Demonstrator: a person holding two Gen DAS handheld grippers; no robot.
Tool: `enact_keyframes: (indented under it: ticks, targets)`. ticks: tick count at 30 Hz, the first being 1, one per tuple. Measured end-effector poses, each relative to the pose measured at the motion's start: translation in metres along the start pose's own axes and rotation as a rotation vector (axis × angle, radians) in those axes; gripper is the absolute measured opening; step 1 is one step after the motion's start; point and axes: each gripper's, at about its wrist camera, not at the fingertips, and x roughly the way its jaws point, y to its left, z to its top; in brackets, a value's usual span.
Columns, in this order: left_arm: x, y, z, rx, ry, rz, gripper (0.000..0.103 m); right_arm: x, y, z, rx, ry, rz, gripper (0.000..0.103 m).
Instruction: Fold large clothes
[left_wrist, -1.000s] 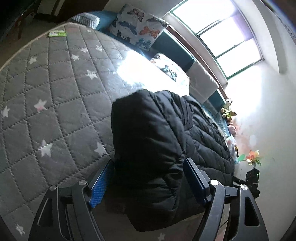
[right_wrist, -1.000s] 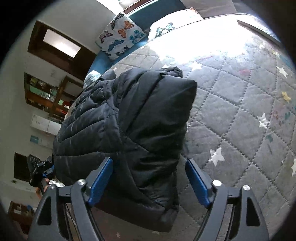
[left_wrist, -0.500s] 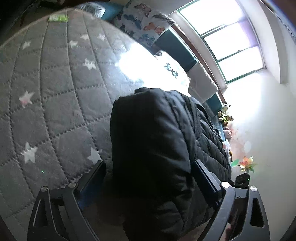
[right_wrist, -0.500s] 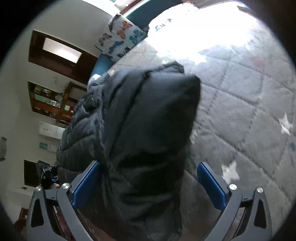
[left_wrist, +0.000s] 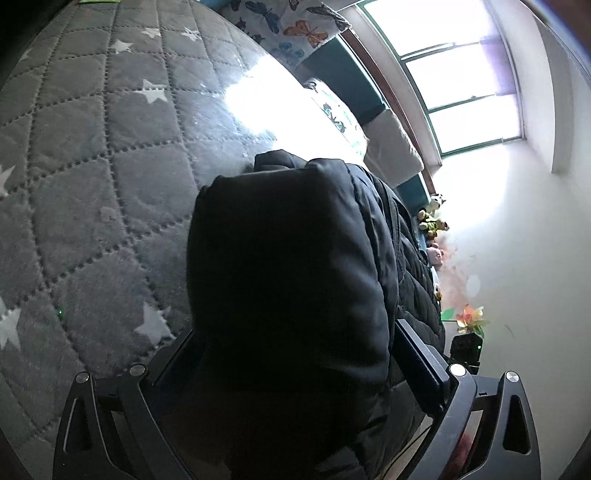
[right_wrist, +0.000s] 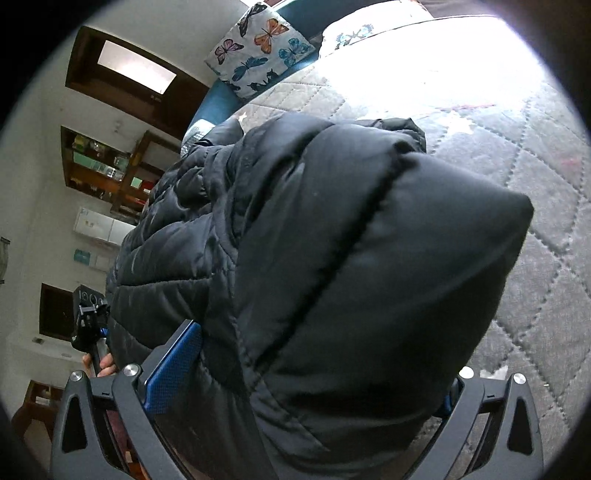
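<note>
The black puffer jacket (left_wrist: 288, 280) lies folded on the grey star-quilted bed (left_wrist: 92, 184). Both the left tool (left_wrist: 295, 354) and right tool (right_wrist: 317, 373) have just been opening; each now straddles a padded jacket end with jaws spread wide, gripping nothing.
</note>
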Motion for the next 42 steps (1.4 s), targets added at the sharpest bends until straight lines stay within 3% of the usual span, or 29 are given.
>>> enact_keyframes:
  ticks: [4,7,10,17,23,28,33,35,39,42]
  targets:
    - [0.018,-0.013,0.009,0.036,0.033,0.008,0.103,-0.004,-0.002,-0.003,0.02,-0.01,0.008,0.103]
    - [0.037,-0.021,0.013,0.014,0.081,-0.047,0.102,-0.004,-0.003,-0.005,0.047,-0.019,0.014,0.103]
    - [0.046,-0.033,0.014,0.059,0.065,-0.006,0.102,-0.005,-0.003,-0.006,0.055,-0.016,0.007,0.103]
    - [0.07,-0.042,0.029,0.069,0.062,-0.002,0.099,-0.002,0.008,-0.003,0.028,-0.001,0.006,0.103]
    - [0.084,-0.051,0.041,0.107,0.049,0.013,0.089,-0.01,0.026,-0.006,-0.088,-0.001,0.031,0.103]
    - [0.096,-0.056,0.048,0.102,0.074,0.034,0.09,-0.006,0.019,-0.001,-0.072,0.024,0.01,0.103]
    - [0.111,-0.058,0.061,0.094,0.062,0.011,0.091,0.0,0.005,0.002,-0.034,0.018,0.058,0.103]
    - [0.107,-0.06,0.059,0.125,0.046,0.02,0.082,-0.003,0.007,0.0,-0.032,0.001,0.068,0.098]
    - [0.104,-0.086,0.05,0.203,-0.024,0.056,0.065,-0.028,0.03,-0.008,-0.105,-0.058,0.017,0.06]
    - [0.106,-0.117,0.05,0.267,-0.064,0.075,0.058,-0.044,0.051,-0.015,-0.16,-0.094,-0.025,0.051]
